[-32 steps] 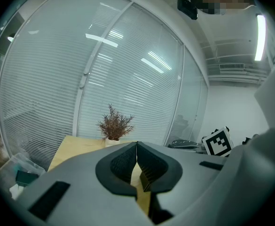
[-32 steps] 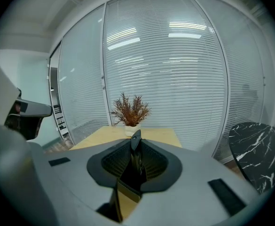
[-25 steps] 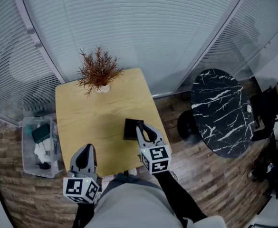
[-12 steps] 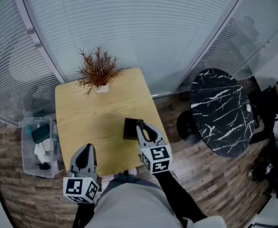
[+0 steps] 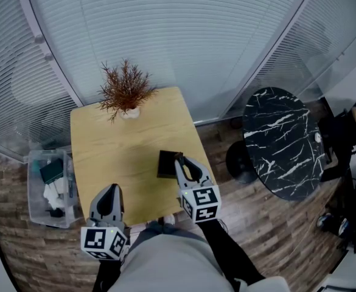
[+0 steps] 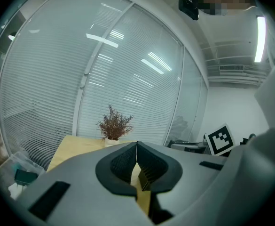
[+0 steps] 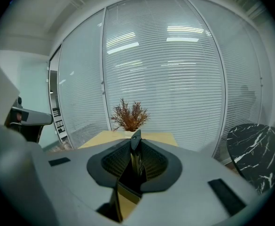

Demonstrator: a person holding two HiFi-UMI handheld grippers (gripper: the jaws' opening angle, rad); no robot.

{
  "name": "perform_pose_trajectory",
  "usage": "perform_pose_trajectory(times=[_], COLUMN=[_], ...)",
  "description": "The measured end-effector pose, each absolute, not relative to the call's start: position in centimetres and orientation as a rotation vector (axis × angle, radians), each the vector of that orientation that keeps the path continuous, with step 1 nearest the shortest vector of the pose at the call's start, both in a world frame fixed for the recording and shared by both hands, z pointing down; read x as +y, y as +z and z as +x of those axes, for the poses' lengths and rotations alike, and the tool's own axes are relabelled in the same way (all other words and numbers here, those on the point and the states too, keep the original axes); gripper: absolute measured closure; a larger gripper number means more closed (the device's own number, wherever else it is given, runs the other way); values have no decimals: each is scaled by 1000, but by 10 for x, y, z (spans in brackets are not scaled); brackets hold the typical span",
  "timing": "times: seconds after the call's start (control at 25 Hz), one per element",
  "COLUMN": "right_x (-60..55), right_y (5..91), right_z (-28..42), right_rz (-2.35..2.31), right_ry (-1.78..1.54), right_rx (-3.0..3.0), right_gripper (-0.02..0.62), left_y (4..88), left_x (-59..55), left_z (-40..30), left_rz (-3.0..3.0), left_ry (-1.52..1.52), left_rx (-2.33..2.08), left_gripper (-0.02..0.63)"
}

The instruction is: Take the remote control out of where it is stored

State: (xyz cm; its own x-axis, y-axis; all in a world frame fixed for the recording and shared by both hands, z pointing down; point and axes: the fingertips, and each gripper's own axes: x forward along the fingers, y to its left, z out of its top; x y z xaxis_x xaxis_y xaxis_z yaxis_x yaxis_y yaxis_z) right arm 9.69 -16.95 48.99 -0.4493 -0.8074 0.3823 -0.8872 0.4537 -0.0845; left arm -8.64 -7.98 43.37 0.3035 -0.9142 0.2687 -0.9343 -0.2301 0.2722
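Nothing has shifted since a second ago. At lower centre, the right gripper (image 5: 179, 161) pinches the thin edge of a flat black square case (image 5: 165, 165) on the pale wooden table (image 5: 104, 139). The remote control cannot be told apart from it. The left gripper (image 5: 109, 190), lower left, is closed and empty.

Even, cool indoor light. A ceiling strip (image 6: 258, 39) glows at the far right, and reflections glare on the blinds (image 6: 128, 69). Shadows are soft. Both gripper views show strong fisheye bending and dark corners.
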Motion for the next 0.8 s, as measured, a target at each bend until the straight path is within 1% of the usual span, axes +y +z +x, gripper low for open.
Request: perform_pose_trajectory(times=[0.8], right_x=[-165], right_y=[478], right_z=[102], right_rz=[1473], right_ry=[386], right_rx=[-2450], right_gripper=[526], left_y=[435], left_x=[-77], left_z=[-82], left_rz=[2202], left_ry=[65], left_rx=[-1654], left_gripper=[597])
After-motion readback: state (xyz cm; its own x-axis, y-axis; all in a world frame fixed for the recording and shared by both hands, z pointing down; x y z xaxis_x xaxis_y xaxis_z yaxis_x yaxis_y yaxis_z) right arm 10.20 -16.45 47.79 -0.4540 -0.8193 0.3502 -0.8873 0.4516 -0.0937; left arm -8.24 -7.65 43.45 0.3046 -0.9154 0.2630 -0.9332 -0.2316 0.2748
